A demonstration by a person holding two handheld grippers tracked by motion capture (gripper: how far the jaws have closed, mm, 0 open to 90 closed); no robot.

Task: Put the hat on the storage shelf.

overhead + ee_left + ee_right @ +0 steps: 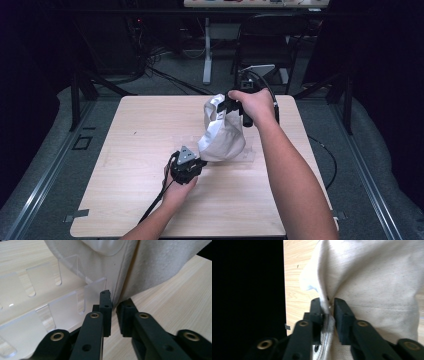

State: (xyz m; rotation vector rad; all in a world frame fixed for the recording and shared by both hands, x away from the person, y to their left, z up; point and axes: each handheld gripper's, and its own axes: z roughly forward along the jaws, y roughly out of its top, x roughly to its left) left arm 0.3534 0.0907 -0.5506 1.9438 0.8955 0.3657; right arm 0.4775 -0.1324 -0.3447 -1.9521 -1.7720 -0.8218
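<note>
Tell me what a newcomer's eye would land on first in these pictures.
The pale cloth bag stands out, bunched up near the middle of the wooden table over a clear plastic rack. The right gripper has the bag's upper edge between its jaws, a fold of cloth in the narrow gap. The left gripper sits low at the bag's near bottom edge, jaws slightly apart.
</note>
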